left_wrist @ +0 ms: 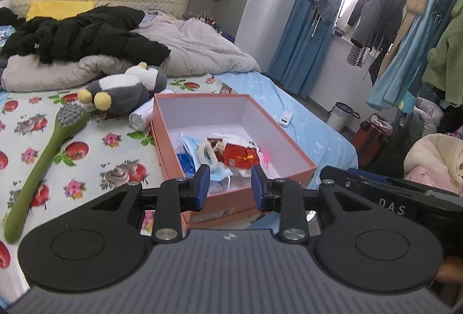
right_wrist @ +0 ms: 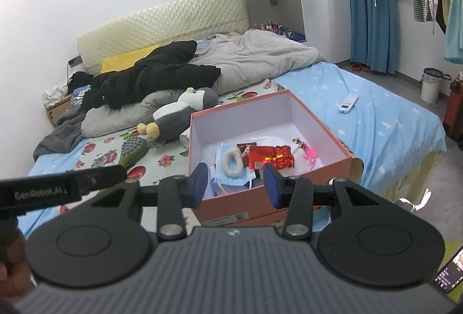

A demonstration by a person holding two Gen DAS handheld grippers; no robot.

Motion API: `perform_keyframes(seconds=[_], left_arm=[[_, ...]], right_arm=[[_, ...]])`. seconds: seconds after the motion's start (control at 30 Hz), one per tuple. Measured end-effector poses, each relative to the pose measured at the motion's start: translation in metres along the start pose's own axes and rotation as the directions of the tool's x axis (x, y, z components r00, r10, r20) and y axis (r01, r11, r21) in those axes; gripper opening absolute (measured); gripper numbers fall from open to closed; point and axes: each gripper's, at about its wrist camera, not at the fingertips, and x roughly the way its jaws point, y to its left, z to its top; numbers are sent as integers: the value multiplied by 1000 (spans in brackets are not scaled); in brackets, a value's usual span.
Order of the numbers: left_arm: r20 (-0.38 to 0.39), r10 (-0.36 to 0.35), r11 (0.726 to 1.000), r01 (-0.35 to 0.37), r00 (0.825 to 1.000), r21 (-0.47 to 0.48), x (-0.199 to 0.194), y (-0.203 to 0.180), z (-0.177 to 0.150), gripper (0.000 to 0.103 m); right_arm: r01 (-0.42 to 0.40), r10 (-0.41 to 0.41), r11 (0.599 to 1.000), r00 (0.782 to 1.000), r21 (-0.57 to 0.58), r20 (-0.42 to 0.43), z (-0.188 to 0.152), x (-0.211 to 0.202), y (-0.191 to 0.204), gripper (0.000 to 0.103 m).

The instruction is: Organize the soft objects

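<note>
My left gripper [left_wrist: 227, 186] and right gripper [right_wrist: 235, 185] look alike: matte black linkage arms on round black discs, silver pivot screws, blue pads [left_wrist: 202, 186] on the fingers. Behind each sits a grey ribbed body with a small white logo. White lettering marks each gripper's black side, where the other's camera catches it.

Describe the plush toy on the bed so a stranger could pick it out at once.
Start at the open orange cardboard box on the floral bedsheet. Just beyond its far left corner, against the rumpled grey duvet, lies the grey-and-white plush penguin. Its round yellow feet set it apart from the green long-handled brush alongside.
</note>
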Motion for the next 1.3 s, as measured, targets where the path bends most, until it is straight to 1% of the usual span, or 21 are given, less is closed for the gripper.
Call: perform_keyframes(seconds=[0.07, 0.27, 0.73, 0.9, 0.93, 0.97, 1.0, 1.03, 1.07, 1.1, 1.13, 1.2, 1.3], left_arm=[[-2, 7, 1000, -7, 1000, -1, -5, 0, -5, 36], [5, 19, 1000, -19, 1000, 6, -14, 2, -9, 36], [-9, 25, 1000, -26, 1000, -3, -8, 4, -9, 36], [-25, 41, 999, -41, 999, 2, -4, 4, -10, 36], [-32, 43, 999, -44, 999, -4, -3, 5, -10, 37], [-37, 45, 999, -45, 998, -8, -1, 6, -10, 42], [-41, 46, 999, -47, 998, -12, 1, 7, -10, 56], [-42, 50, 999, -51, 998, -19, 2, 8, -9, 70], [-40, 56, 998, -57, 998, -23, 3, 9, -9, 77], [-35, 64, 998, -65, 997, -22, 3, 10, -8, 87], [-28, 72, 997, -73, 997, -16, 4, 10, -7, 92], [-26, 81, 997, -82, 996, -8, 4, 10, -6, 98], [-24, 118, 993, -118, 993, -3, 6, 10, -5, 101]], right_arm=[[3, -3, 1000, 1000, 1, 8, -4, -3, 0, 46], [25, -25, 999, 1000, -27, -4, -8, -4, 3, 46], [41, -43, 999, 999, -33, -31, -10, 0, 0, 46], [48, -50, 998, 998, -47, -43, -7, 5, -5, 46], [50, -52, 998, 998, -49, -46, -6, 6, -7, 46], [56, -58, 997, 997, -49, -46, -6, 7, -7, 53], [54, -56, 997, 997, -51, -47, -6, 7, -8, 61], [48, -51, 998, 998, -50, -47, -6, 8, -8, 84], [43, -45, 998, 998, -43, -46, -6, 9, -9, 99], [41, -42, 999, 998, -34, -44, -7, 9, -10, 103], [45, -46, 999, 998, -30, -45, -7, 9, -11, 103], [53, -54, 998, 997, -33, -51, -8, 12, -11, 103], [50, -50, 999, 997, -14, -57, -9, 13, -13, 103]])
